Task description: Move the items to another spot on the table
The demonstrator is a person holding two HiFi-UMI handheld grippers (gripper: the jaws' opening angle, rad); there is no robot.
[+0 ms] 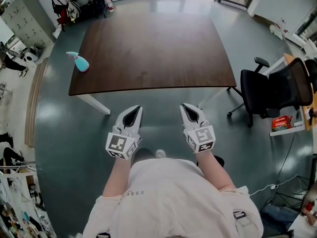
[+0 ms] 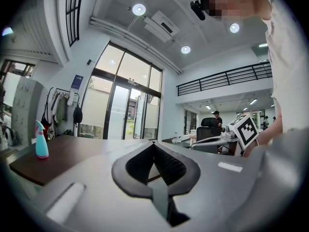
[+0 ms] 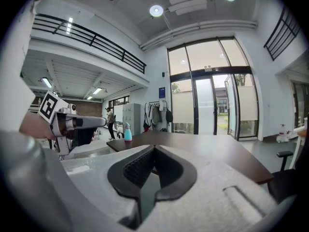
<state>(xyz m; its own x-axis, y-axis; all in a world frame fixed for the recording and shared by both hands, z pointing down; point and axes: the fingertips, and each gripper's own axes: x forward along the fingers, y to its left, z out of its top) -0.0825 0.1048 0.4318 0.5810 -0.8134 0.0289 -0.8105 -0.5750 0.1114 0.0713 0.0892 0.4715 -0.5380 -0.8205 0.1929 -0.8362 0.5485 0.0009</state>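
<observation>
A turquoise spray bottle (image 1: 79, 62) with a pale top stands at the left edge of the dark brown table (image 1: 153, 53); it also shows small in the left gripper view as the spray bottle (image 2: 41, 140) and in the right gripper view as the spray bottle (image 3: 127, 132). My left gripper (image 1: 134, 111) and right gripper (image 1: 186, 108) are held side by side in front of the table's near edge, over the floor, well short of the bottle. Both have their jaws closed tip to tip with nothing between them, as the left gripper (image 2: 154, 143) and right gripper (image 3: 154, 147) views show.
A black office chair (image 1: 275, 90) stands to the right of the table, beside a desk edge with a red box (image 1: 282, 122). White table legs (image 1: 94, 103) reach down at the near corners. Lockers and hanging clothes line the far left wall. Another person stands far off.
</observation>
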